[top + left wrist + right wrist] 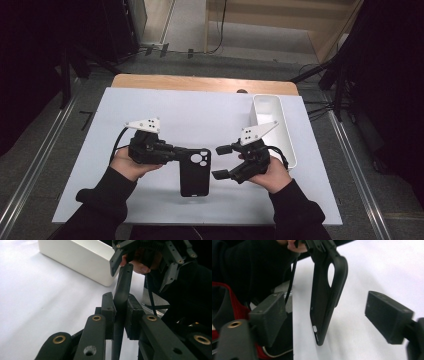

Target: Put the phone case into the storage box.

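A white sheet (200, 115) is seen covering most of the table (200, 82), whose bare wooden edge is left showing along the far side. The table is being surrounded by grey carpeted floor (60, 150), with metal rails running along it on both sides. Dark stands and loose cables are seen at the far corners, and a pale wooden structure is standing beyond the table. The sides of the room are lost in darkness.

A long white tray (272, 125) is lying on the sheet near the right edge, lengthways away from the person.

A black phone case (195, 171) is being held at the near middle of the table, its camera cut-out toward the far end. The left tongs (179, 151) are clamped on its upper left edge; in the left gripper view the case edge (123, 290) is seen pinched between the two pads. The left hand (127, 164) is wrapped around the tool's grip.

The right tongs (222, 161) are held apart, just to the right of the case and not touching it; in the right gripper view the case (325, 297) is hanging between the two spread pads. The right hand (275, 175) is gripping the tool in front of the tray.

No brand, label or writing can be read anywhere; small marks on the case are too blurred to tell.
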Motion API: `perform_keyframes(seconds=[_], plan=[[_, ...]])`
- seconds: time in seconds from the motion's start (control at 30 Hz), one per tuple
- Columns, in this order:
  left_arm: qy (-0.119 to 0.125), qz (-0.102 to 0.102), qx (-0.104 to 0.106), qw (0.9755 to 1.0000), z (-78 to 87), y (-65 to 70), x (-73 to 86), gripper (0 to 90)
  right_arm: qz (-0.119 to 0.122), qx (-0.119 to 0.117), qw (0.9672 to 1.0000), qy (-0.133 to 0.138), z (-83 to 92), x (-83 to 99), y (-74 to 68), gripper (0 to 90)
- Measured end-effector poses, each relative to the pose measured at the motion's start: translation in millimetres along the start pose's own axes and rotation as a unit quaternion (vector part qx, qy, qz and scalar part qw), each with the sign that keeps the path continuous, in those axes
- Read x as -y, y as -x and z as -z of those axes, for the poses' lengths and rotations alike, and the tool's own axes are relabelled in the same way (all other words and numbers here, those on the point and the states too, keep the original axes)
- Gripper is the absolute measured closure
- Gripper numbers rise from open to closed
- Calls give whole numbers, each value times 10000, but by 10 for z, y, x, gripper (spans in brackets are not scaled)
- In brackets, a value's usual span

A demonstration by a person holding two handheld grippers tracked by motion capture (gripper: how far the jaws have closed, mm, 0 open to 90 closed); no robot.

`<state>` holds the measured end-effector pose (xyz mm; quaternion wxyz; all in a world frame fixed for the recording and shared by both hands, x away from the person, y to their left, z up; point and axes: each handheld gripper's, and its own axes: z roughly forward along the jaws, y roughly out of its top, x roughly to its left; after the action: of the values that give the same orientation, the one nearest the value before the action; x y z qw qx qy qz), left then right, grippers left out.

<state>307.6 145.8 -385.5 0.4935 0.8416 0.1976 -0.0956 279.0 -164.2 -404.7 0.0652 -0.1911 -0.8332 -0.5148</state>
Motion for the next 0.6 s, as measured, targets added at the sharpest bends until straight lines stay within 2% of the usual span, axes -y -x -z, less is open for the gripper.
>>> perform_keyframes(seconds=[0.07, 0.1, 0.2, 0.27, 0.4, 0.5, 0.6], plan=[[15, -4, -28, 10000, 5, 0, 0, 801, -43, 146, 9999, 54, -3, 4, 14, 12], [38, -28, -37, 10000, 11, 0, 0, 801, -100, 231, 9997, 41, -7, 5, 18, 0], [87, 16, -103, 9999, 29, -6, -3, 801, -103, 389, 9992, 23, -8, 11, 22, 0], [94, 71, -191, 9997, 47, -10, -8, 801, -95, 331, 9994, -29, -20, 10, 8, 0], [204, 137, -330, 9992, 85, -20, -14, 801, -76, 464, 9987, -172, -95, 5, -34, 0], [272, 240, -524, 9980, 109, -10, -23, 801, -72, 497, 9984, -250, -145, 5, -50, 0], [303, 325, -688, 9966, 131, 0, -36, 801, -85, 651, 9975, -249, -186, 3, -64, 0]])
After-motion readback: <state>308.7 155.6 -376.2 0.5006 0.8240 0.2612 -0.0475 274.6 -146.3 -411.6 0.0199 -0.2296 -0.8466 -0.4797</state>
